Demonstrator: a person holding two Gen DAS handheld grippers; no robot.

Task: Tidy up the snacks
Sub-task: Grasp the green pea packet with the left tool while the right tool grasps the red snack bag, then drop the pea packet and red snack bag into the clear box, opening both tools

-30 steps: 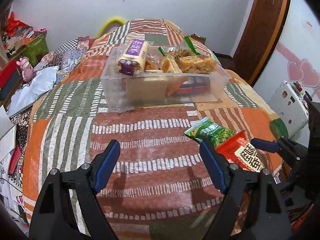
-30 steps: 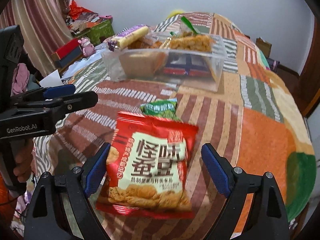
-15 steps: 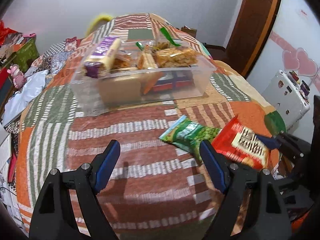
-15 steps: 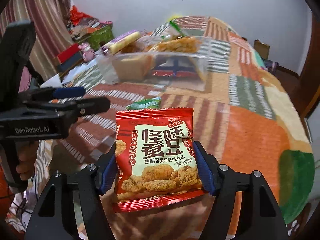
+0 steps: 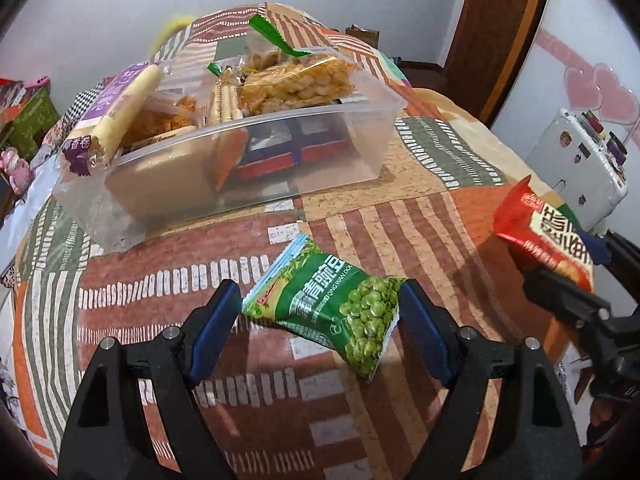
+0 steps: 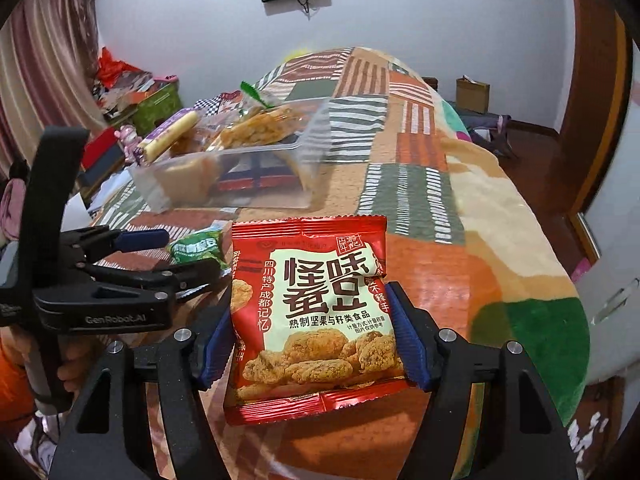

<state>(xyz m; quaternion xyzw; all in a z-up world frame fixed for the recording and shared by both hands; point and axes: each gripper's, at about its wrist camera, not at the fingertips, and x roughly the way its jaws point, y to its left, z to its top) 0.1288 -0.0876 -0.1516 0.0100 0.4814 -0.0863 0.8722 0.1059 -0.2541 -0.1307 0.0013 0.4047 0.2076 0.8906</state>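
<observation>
My right gripper is shut on a red snack packet and holds it above the bed; the packet also shows at the right in the left wrist view. A green pea packet lies on the patchwork bedspread between the fingers of my open left gripper; whether the pads touch it I cannot tell. It also shows in the right wrist view. A clear plastic bin behind it holds several snacks, among them a purple-wrapped roll resting on its left rim.
The bin stands mid-bed on the bedspread. A white suitcase and a wooden door are at the right. Boxes and toys crowd the floor left of the bed.
My left gripper has moved right and forward until its fingers flank the green packet. My right gripper has closed on the red packet and lifted it.
</observation>
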